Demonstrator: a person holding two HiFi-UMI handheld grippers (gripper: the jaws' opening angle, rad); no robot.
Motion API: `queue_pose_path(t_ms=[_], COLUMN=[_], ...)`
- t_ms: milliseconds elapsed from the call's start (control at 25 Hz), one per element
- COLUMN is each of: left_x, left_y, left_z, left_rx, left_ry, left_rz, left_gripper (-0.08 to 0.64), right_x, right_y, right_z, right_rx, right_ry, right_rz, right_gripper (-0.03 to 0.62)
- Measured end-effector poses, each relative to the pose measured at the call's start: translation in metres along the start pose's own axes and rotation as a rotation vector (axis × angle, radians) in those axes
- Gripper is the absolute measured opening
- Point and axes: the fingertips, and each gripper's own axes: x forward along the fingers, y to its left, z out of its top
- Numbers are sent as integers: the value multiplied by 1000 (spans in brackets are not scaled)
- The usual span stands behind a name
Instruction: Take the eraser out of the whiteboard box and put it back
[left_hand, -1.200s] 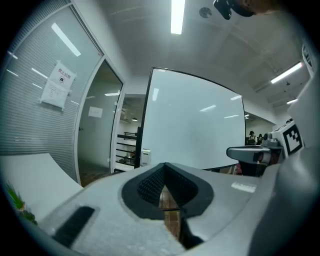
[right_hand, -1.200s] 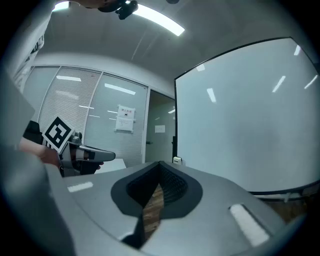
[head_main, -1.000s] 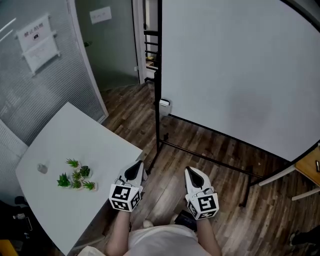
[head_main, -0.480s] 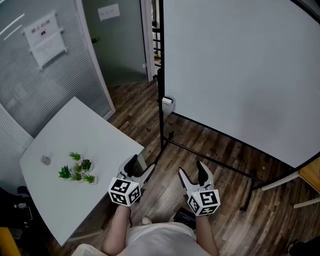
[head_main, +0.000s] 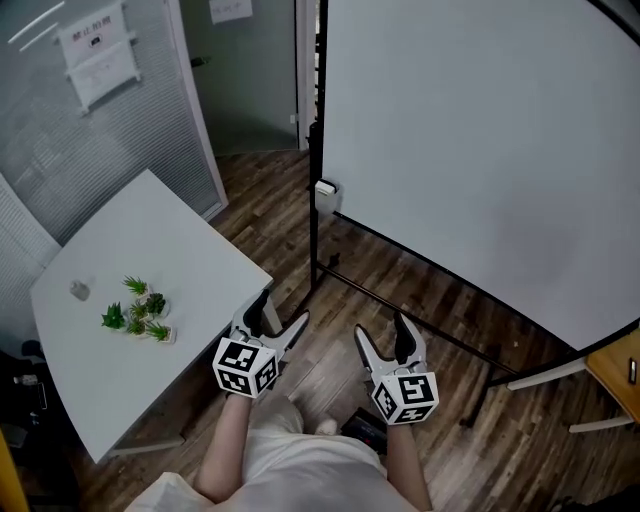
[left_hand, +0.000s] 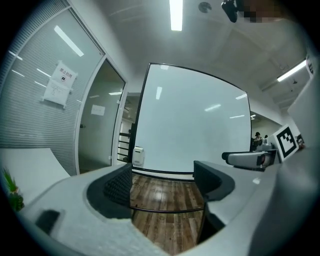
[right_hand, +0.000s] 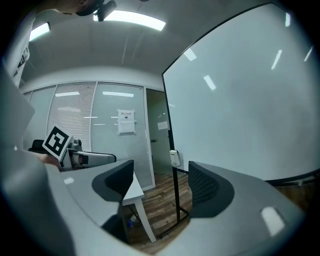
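A small white whiteboard box (head_main: 325, 190) hangs on the left black post of a large whiteboard (head_main: 480, 150); it also shows as the box (left_hand: 138, 156) and the box (right_hand: 173, 158) in the gripper views. No eraser is visible. My left gripper (head_main: 280, 310) and right gripper (head_main: 381, 330) hang side by side over the wooden floor, well short of the box. Both have their jaws opening wide, with nothing between them. The left gripper view (left_hand: 165, 182) and right gripper view (right_hand: 160, 187) show only floor and room between the pads.
A white table (head_main: 150, 230) with small green plants (head_main: 135, 310) stands at the left, its corner close to my left gripper. The whiteboard stand's black foot bar (head_main: 400, 310) crosses the floor ahead. A glass partition (head_main: 90, 130) and a wooden table corner (head_main: 620, 370) flank the space.
Both grippers went from shut to wide open. They have moved a little forward, toward the whiteboard, and the head view has shifted with them.
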Motion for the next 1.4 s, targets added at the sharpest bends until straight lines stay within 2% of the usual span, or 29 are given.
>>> queue_pose_path(t_ms=[320, 560, 720, 1080, 1400], left_x=[37, 86, 129, 214, 260], left_y=[2, 36, 58, 107, 135], left_z=[-5, -1, 14, 33, 37], left_rx=[17, -8, -2, -9, 7], left_ry=[24, 26, 16, 12, 19], left_rz=[-1, -6, -7, -49, -79], left_gripper=[380, 380, 380, 380, 380], right_x=[14, 56, 95, 179, 222], right_y=[-26, -48, -66, -91, -106], right_z=[-6, -11, -5, 6, 13], right_rx=[27, 40, 32, 11, -7], right_ry=[11, 38, 50, 71, 69], right_rz=[-6, -27, -30, -52, -97], right_gripper=[330, 323, 324, 327, 327])
